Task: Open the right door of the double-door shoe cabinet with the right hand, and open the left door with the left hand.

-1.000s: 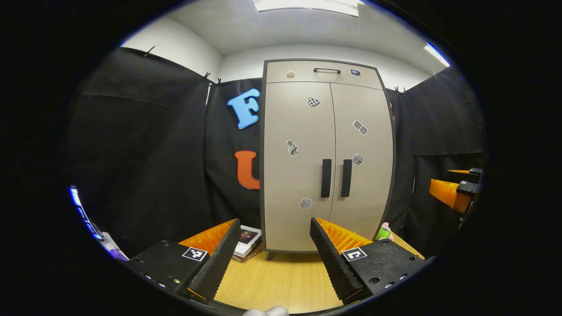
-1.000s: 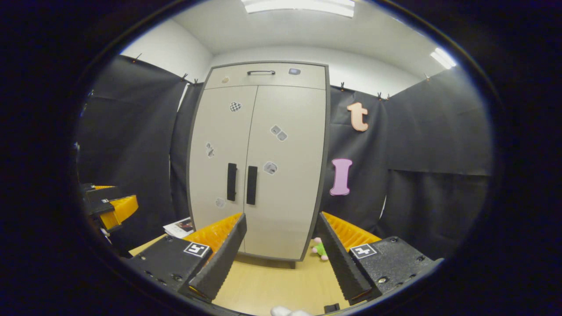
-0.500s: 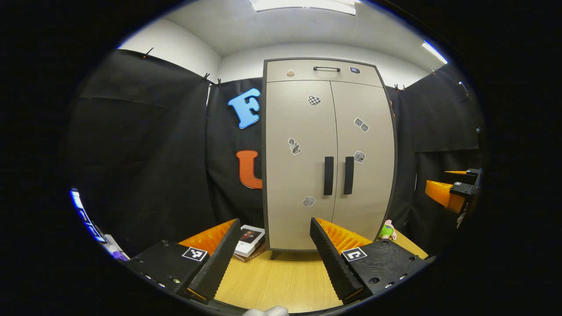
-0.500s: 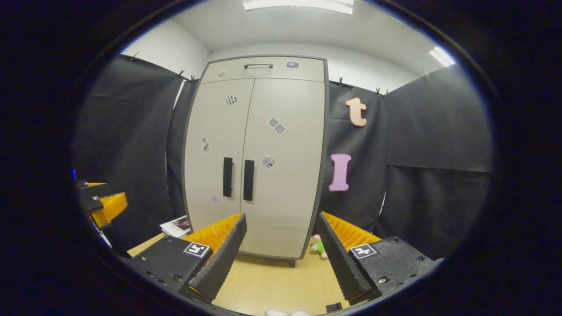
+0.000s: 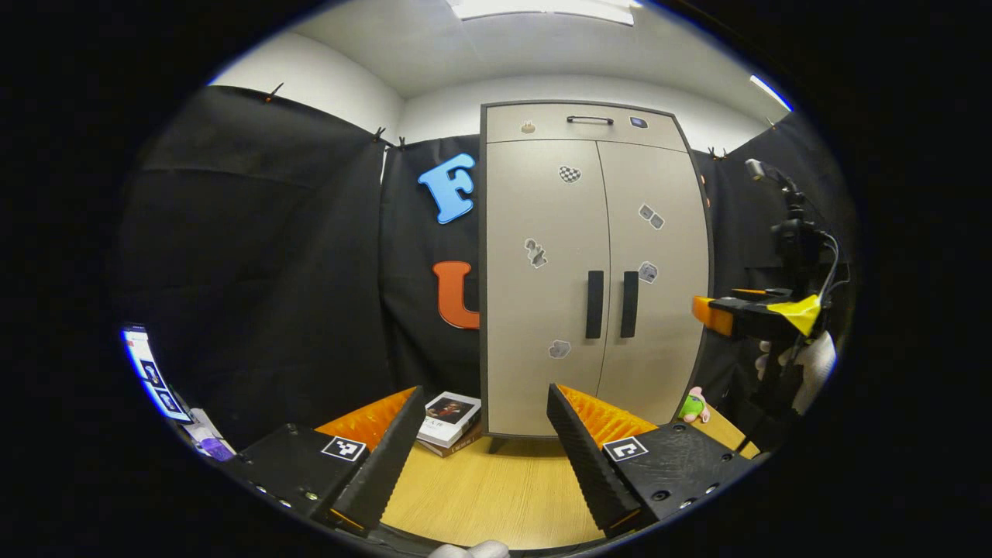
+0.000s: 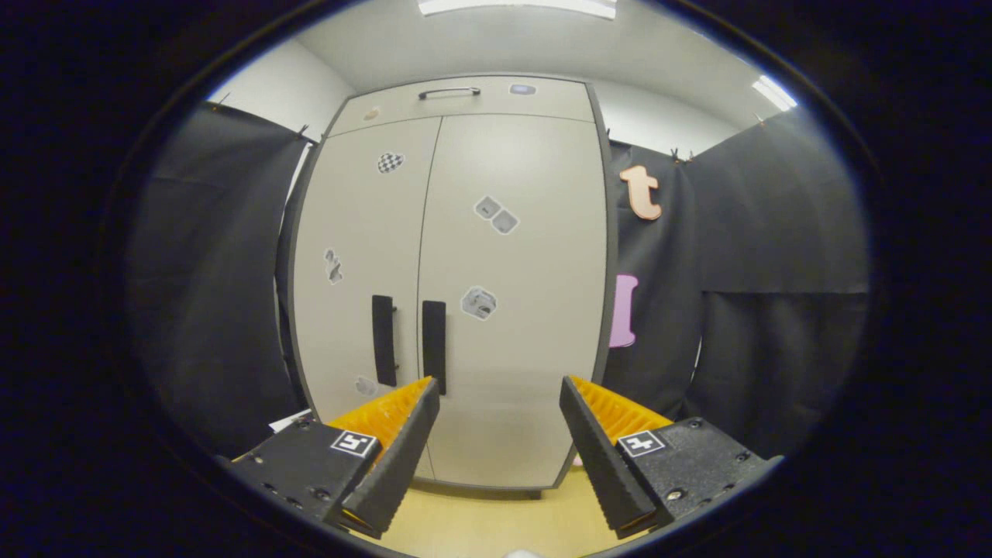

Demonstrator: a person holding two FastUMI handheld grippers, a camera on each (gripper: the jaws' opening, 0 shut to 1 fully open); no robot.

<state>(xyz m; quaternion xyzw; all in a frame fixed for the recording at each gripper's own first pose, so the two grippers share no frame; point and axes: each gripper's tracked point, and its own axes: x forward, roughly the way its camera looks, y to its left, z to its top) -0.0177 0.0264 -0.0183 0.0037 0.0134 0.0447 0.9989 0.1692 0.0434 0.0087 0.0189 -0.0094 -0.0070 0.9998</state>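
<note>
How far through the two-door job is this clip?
Nothing is done: both doors of the shoe cabinet are shut. In hand: the right gripper, open, faces the right door handle without touching it. Left: both doors; the left gripper hangs open, farther back.

A recording booth — black cloth walls (image 5: 256, 256) clipped up under white ceiling panels (image 5: 535, 46), a camera stand (image 5: 794, 232) at right.

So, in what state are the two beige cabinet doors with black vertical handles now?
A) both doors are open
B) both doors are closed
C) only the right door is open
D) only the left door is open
B: the left beige door and right beige door lie flush, and their black vertical handles stand side by side.
</note>
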